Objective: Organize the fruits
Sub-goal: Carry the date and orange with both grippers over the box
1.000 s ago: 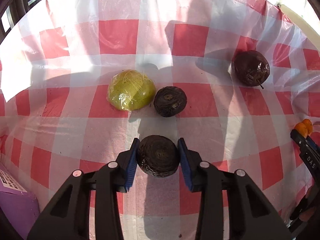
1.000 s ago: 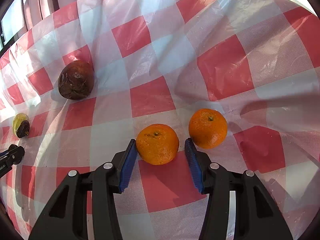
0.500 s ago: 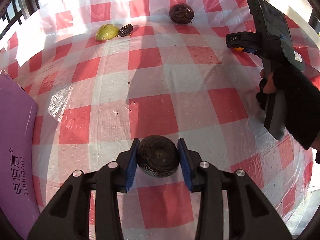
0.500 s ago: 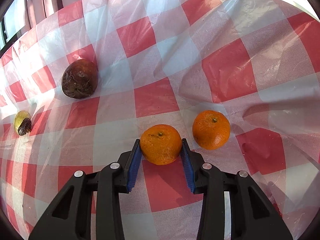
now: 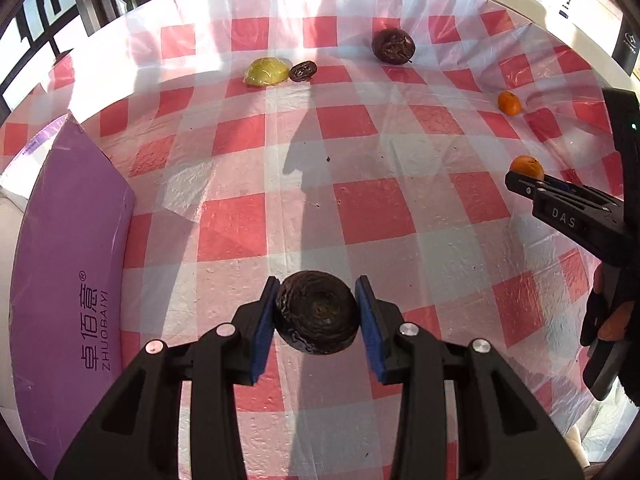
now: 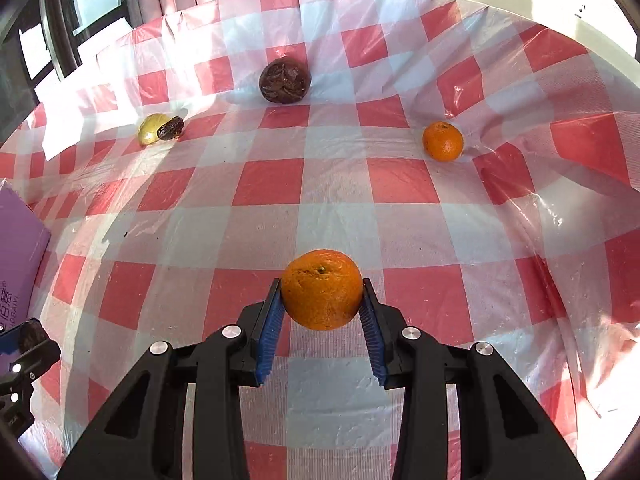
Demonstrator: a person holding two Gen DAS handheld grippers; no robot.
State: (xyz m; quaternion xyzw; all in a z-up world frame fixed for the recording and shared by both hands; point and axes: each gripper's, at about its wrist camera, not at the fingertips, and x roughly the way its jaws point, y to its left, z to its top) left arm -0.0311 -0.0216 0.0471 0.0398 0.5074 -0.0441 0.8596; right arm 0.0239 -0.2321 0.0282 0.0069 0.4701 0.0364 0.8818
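Carrying one fruit per gripper over the checked tablecloth (image 6: 328, 196), both lifted clear.

Left gripper (image 5: 316, 314) is clamped on a dark wrinkled passion fruit (image 5: 316, 312), blue pads pressing both sides, so it rides centred and won't roll. Right gripper (image 6: 322, 300) has just finished closing on an orange (image 6: 322, 289), gripped at its widest part, pads splayed slightly. Probably sorting by kind: a second orange (image 6: 443, 141) sits alone at the far right, a larger passion fruit (image 6: 285, 80) at the back, and a yellow fruit (image 6: 149, 128) touches a small dark fruit (image 6: 171, 128) at the far left. Purple box (image 5: 68, 280) lies at the left edge, maybe the drop-off, can't tell.
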